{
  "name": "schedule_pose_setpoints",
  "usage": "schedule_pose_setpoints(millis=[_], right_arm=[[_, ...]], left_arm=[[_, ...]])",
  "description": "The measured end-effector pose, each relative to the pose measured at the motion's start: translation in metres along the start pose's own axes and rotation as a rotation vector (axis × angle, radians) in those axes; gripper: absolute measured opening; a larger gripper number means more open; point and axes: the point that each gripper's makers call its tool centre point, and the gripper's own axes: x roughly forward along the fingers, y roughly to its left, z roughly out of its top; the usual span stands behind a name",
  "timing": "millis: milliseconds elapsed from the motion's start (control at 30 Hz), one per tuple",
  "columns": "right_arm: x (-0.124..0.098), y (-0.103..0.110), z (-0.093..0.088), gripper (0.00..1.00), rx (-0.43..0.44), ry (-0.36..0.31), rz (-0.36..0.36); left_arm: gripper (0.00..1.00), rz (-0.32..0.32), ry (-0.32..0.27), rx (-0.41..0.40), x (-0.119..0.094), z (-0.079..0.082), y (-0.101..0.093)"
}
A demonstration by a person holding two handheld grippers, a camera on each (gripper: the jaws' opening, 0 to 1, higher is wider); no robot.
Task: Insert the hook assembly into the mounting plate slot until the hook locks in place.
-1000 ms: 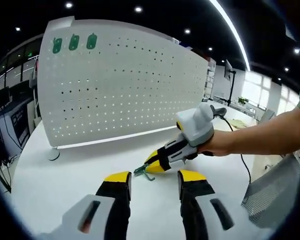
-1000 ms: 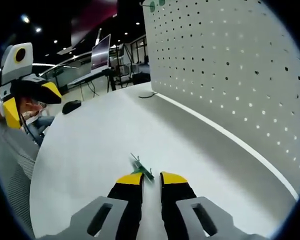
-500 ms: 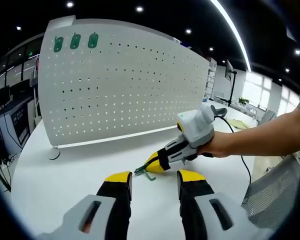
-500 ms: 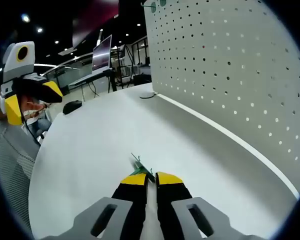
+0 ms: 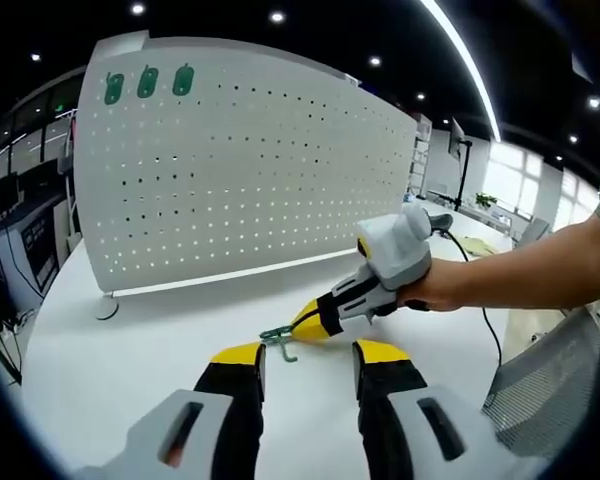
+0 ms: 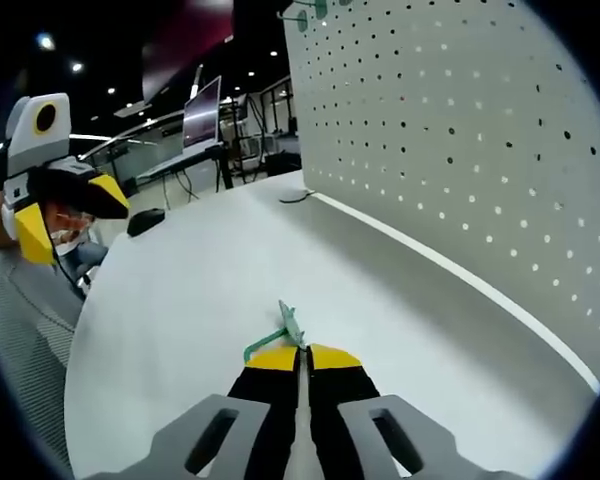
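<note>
Jaws of the right gripper (image 6: 302, 352) pinch the green hook (image 6: 286, 328) just above the counter (image 6: 200, 290), ready for the pegboard (image 5: 240, 170); we see the left gripper (image 5: 305, 352) spread, idle.

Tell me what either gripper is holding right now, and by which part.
The right gripper is shut on the green hook, pinching one end; the curved end sticks out. The left gripper is open, holding nothing.

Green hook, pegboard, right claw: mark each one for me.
green hook (image 5: 278, 335), left gripper view, on its bent wire.
pegboard (image 5: 240, 170), left gripper view, on its perforated face.
right claw (image 6: 305, 352), right gripper view, between its yellow tips, shut on the hook.
</note>
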Motion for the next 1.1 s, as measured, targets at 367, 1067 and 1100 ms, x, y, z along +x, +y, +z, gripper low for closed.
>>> schedule_pose_setpoints(millis=[367, 1067, 1100], right_arm=[[0.0012, 0.0011, -0.0032, 0.01, 0.007, 0.005, -0.006], [0.0073, 0.0035, -0.0009, 0.03, -0.017, -0.001, 0.006], [0.0074, 0.0038, -0.0006, 0.03, -0.018, -0.002, 0.007]], left_arm=[[0.36, -0.002, 0.003, -0.001, -0.0006, -0.0012, -0.0006], [0.35, 0.004, 0.004, -0.004, -0.0006, -0.0015, 0.0015], [0.35, 0.004, 0.004, -0.003, -0.0006, -0.0015, 0.0016]])
